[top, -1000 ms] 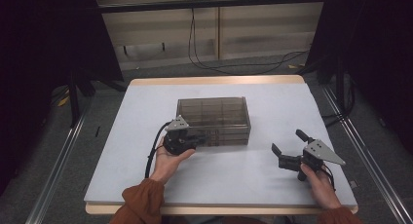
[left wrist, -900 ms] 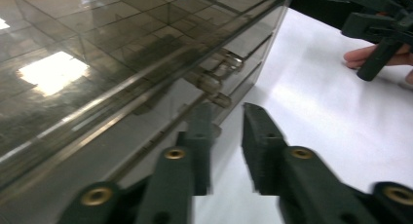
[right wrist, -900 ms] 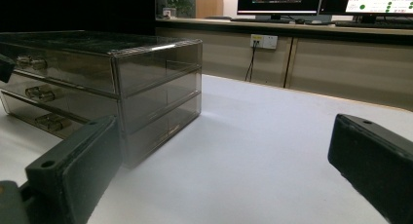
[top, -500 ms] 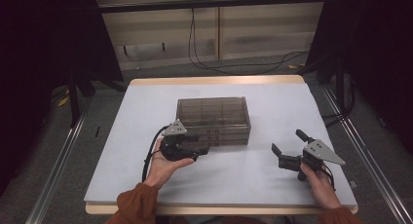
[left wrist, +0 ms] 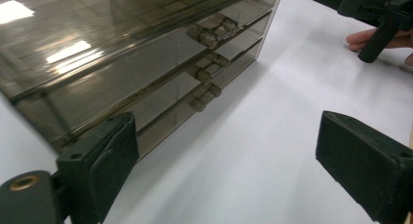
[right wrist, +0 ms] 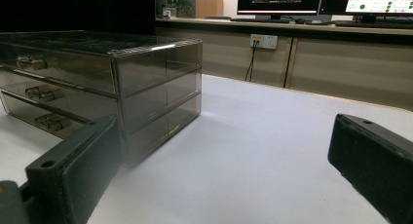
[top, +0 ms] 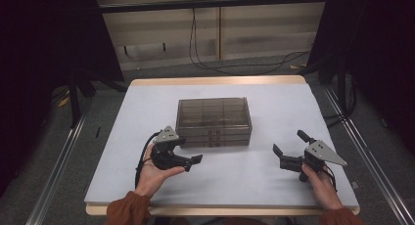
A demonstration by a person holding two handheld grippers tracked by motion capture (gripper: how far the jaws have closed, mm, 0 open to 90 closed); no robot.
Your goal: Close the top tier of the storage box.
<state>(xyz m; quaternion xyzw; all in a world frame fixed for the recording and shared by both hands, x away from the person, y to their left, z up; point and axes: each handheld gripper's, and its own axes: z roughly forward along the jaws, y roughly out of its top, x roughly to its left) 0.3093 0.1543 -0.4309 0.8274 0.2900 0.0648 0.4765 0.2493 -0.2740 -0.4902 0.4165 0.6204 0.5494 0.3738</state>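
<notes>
A smoky see-through chest of three drawers (top: pixel 214 121) stands at the middle of the white table, all drawers pushed in. My left gripper (top: pixel 191 150) is open and empty just in front of the chest's left front corner, held by a hand in a rust sleeve. In the left gripper view the chest (left wrist: pixel 122 63) and its three small handles (left wrist: pixel 209 68) lie close ahead of the left gripper (left wrist: pixel 234 170). My right gripper (top: pixel 288 143) is open and empty, apart from the chest on its right. The right gripper view shows the chest (right wrist: pixel 97 83) ahead to the left of the right gripper (right wrist: pixel 226 170).
The white table top (top: pixel 279 102) has bare room on all sides of the chest. Cables (top: pixel 235 63) trail on the floor behind the table. Dark stands flank it. Monitors (right wrist: pixel 277 0) sit on a counter beyond the far edge.
My left gripper has drawn back from the chest's front toward the near edge of the table, still open. The right gripper has stayed where it was.
</notes>
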